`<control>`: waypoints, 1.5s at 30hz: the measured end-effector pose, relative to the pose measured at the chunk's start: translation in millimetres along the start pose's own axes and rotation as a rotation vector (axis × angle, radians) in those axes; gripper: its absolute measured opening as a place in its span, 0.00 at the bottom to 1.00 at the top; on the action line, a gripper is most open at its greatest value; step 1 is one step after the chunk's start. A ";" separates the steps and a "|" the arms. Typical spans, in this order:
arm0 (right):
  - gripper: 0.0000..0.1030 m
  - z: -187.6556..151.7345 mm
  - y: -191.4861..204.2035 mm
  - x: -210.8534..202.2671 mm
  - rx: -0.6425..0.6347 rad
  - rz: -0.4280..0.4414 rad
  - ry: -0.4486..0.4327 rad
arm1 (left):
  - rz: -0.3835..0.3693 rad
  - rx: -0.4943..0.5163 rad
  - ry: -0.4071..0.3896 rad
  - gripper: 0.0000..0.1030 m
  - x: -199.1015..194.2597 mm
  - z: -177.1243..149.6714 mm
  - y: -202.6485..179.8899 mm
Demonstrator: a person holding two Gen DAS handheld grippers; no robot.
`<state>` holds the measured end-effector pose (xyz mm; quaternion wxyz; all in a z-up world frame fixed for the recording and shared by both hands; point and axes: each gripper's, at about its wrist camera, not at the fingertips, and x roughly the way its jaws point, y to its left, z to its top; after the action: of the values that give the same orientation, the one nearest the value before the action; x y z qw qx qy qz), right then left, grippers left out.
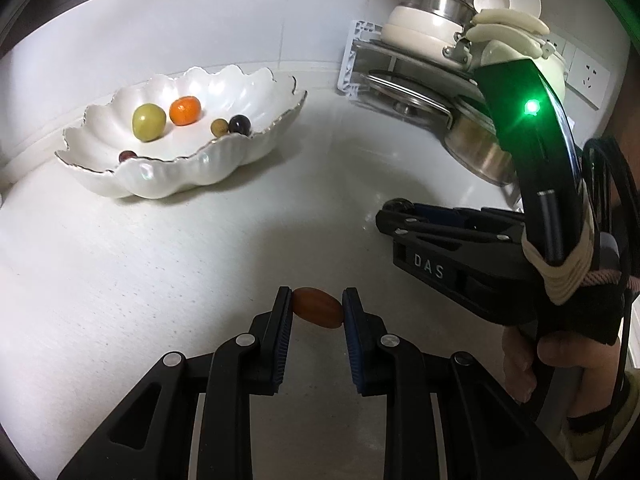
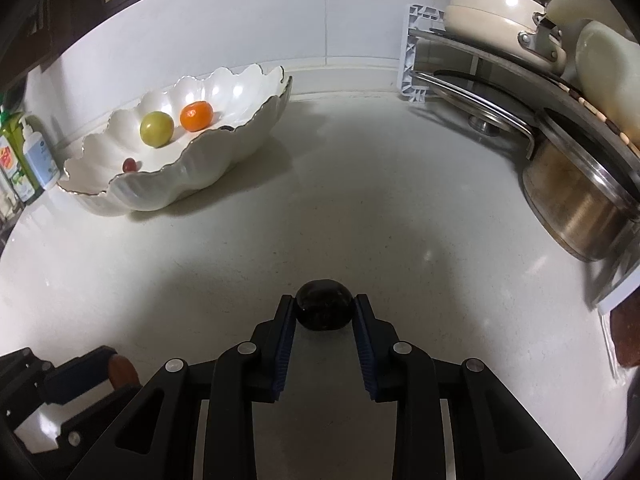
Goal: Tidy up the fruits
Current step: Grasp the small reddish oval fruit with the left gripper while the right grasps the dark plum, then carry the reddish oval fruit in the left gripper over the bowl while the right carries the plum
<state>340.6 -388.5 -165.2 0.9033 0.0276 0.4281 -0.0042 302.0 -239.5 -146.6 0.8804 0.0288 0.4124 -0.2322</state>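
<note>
From the left wrist camera, the left gripper (image 1: 317, 307) reaches forward low over the white counter (image 1: 160, 272), its two fingers pinching a brown oval fruit (image 1: 318, 309) end to end — one pad on each tip of it. The fruit is smooth, reddish brown, lying crosswise between the pads. To the right, the right gripper (image 1: 394, 216) comes in from the side, pointing left, held by a bare hand (image 1: 536, 364) under a black body with a green light; its fingertips are seen edge-on and what they hold is hidden here. Further back on the left stands a white scalloped bowl (image 1: 180, 176) with a gold rim, holding a green fruit (image 1: 149, 122), an orange (image 1: 185, 110), a small tan fruit (image 1: 219, 127), a dark round fruit (image 1: 239, 124) touching it, and a small red one (image 1: 127, 156) near the front wall. Pots on a rack (image 1: 424, 36) fill the back right corner.

From the right wrist camera, the right gripper (image 2: 325, 312) points forward just above the counter, fingers closed partway on a black round fruit (image 2: 325, 307) — glossy, slightly flattened, touching both pads. At lower left the left gripper (image 2: 76, 376) shows with the brown fruit (image 2: 124, 370) at its tip. The bowl (image 2: 192, 176) sits well apart at the back left, with bottles (image 2: 32, 156) beside it.
</note>
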 end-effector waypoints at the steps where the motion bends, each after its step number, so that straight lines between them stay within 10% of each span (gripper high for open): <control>1: 0.30 -0.3 -0.1 -0.7 0.001 0.001 0.001 | 0.000 0.000 -0.002 0.25 -0.9 0.7 0.6; 45: 0.30 35.4 74.2 -126.8 0.137 -0.024 -0.190 | -0.052 0.030 -0.220 0.25 -116.3 60.4 63.8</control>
<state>289.9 -318.4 -41.3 0.9357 0.0836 0.3396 -0.0468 308.5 -152.5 -29.8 0.9135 0.0056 0.3105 -0.2627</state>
